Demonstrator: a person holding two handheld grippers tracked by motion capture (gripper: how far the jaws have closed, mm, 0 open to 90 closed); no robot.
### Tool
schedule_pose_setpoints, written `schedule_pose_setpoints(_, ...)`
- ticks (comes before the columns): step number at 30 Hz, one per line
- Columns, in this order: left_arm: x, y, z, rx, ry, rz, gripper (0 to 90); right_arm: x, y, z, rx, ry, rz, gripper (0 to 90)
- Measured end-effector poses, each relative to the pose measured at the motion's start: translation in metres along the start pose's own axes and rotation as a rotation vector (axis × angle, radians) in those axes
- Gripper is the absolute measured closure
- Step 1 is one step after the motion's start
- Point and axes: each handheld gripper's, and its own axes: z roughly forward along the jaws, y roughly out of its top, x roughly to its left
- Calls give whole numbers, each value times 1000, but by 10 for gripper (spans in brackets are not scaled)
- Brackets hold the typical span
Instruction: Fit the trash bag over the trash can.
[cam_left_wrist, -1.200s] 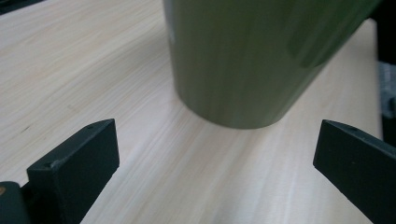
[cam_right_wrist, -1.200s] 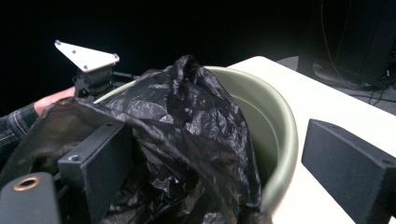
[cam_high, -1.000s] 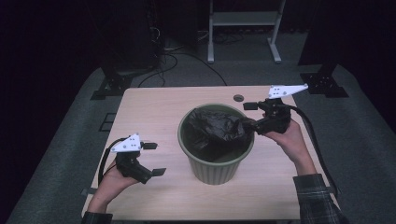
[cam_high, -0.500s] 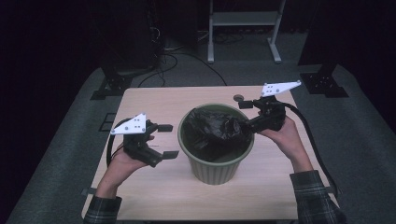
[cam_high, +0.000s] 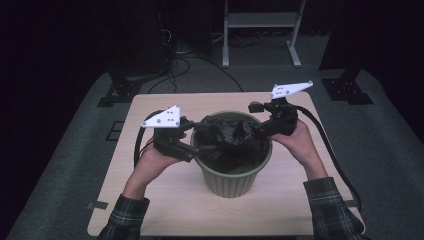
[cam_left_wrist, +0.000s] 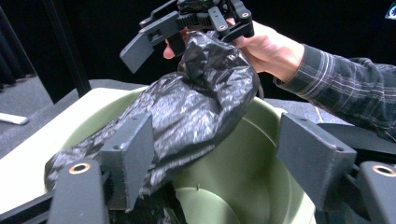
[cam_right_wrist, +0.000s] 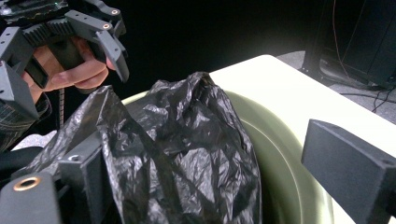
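Both my tools spread: left tool (cam_high: 200, 138), right tool (cam_high: 256, 119) astride black bag (cam_high: 235, 137) over green bin (cam_high: 231, 180). Lining barely begun; rim uncovered.

The left tongs (cam_left_wrist: 212, 154) stand with both jaws spread wide over a green bin (cam_left_wrist: 243, 158). A crumpled black bag (cam_left_wrist: 196, 107) lies over the bin's near-left rim and rises toward the far side. The left jaw touches the bag's lower folds; the right jaw stands apart over the bin's right rim. Beyond the bin, the right tongs (cam_left_wrist: 156, 39), held by a hand (cam_left_wrist: 266, 46) in a plaid sleeve (cam_left_wrist: 350, 98), meet the bag's top. The pale worktop (cam_left_wrist: 28, 158) lies at the left.
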Motion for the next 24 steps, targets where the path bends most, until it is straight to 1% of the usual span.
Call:
schedule_pose_setpoints(3, 1, 3, 4, 3, -4, 3, 302, 2, 4, 6, 0, 3, -8, 82)
schedule_pose_setpoints(8, 1, 11, 11, 12, -10, 0, 301, 5, 10, 13, 16, 0, -19, 82)
schedule_pose_setpoints(10, 1, 16, 12, 14, -6, 6, 301, 7, 11, 14, 5, 1, -23, 82)
schedule_pose_setpoints(13, 1, 24, 16, 22, 3, 9, 301, 8, 14, 14, 16, -7, -27, 82)
schedule_pose_setpoints(14, 2, 26, 17, 31, 3, 17, 301, 10, 16, 14, 17, -2, -28, 82)
schedule_pose_setpoints(15, 3, 27, 18, 25, 5, 14, 301, 11, 17, 14, 18, -1, -33, 82)
schedule_pose_setpoints(16, 3, 27, 18, 25, 5, 14, 302, 11, 17, 14, 18, -1, -33, 82)
schedule_pose_setpoints(19, 6, 24, 25, 64, -1, -10, 311, 13, 20, 15, 16, 3, -36, 82)
schedule_pose_setpoints(21, 8, 21, 28, 73, -11, -17, 310, 13, 21, 15, 10, 7, -38, 82)
schedule_pose_setpoints(24, 10, 17, 33, 95, -9, -16, 310, 11, 21, 15, 1, 15, -30, 82)
